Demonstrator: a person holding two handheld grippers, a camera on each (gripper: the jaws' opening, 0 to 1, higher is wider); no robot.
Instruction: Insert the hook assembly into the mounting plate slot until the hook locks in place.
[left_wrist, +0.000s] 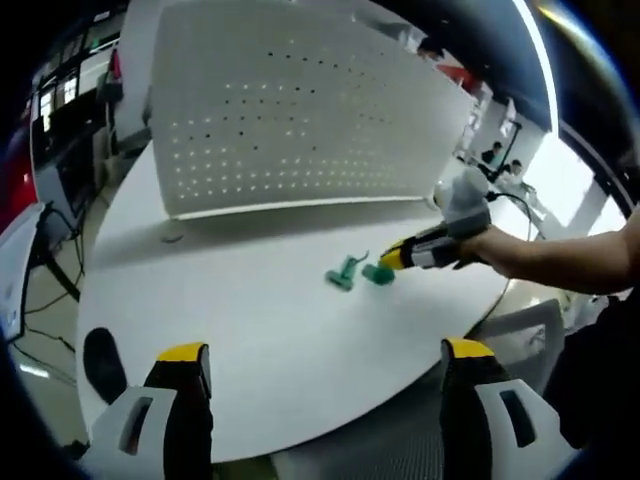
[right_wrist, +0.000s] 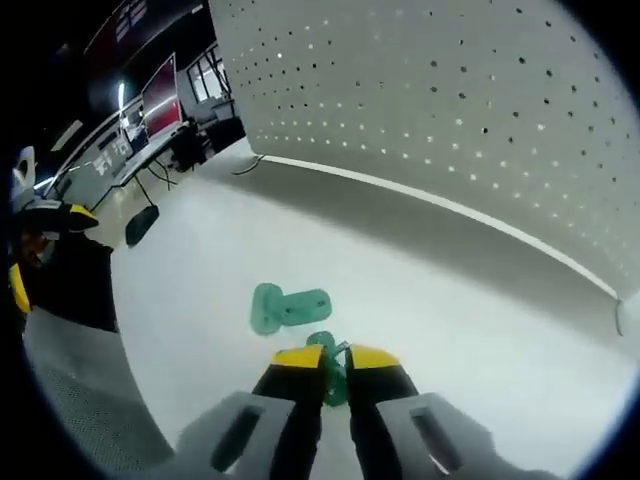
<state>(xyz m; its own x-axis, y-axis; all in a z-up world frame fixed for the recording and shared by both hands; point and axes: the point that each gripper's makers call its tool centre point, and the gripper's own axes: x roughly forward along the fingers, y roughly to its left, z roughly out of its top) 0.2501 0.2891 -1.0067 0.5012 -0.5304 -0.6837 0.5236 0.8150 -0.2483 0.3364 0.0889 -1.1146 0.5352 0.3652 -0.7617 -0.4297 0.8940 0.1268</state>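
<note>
A: What is seen in the left gripper view?
B: The left claw (left_wrist: 325, 362) is held wide open above the white worktop (left_wrist: 250, 300). The right claw (left_wrist: 388, 262) is met at a green piece (left_wrist: 378, 274) beside the green hook assembly (left_wrist: 345, 273).

A: And in the right gripper view?
B: The right claw (right_wrist: 335, 362) is clamped on the green piece (right_wrist: 331, 375); the mounting plate (right_wrist: 288, 307) is laid just beyond.

A white worktop (left_wrist: 250, 320) backed by a perforated panel (left_wrist: 300, 100) in an open office.
The pale panel stands upright along the worktop's far edge, lit from behind through its holes; desks with monitors (right_wrist: 150, 100) line the dim room beyond, and a grey chair (left_wrist: 520, 340) sits near the worktop's edge.
</note>
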